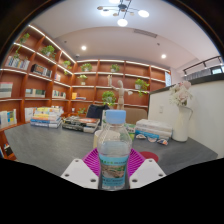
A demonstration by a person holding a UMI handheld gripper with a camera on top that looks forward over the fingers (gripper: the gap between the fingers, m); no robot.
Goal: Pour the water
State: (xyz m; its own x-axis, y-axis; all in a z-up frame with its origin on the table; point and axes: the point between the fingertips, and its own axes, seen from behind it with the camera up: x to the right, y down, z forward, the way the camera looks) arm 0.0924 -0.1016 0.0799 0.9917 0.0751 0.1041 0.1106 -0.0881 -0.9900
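A clear plastic water bottle (114, 150) with a pale blue cap and a light label stands upright between my fingers. My gripper (113, 165) is shut on the bottle, with the magenta pads (93, 160) pressing its sides at label height. The bottle's base is hidden below the fingers. It is held above a grey table (50, 145). No cup or other vessel shows near it.
Stacked books (44, 117) and boxes lie along the table's far side. A flat pack (153, 130) lies to the right. A white vase with flowers (181, 110) stands at the far right. Wooden shelves (40, 70) with potted plants (109, 98) line the walls.
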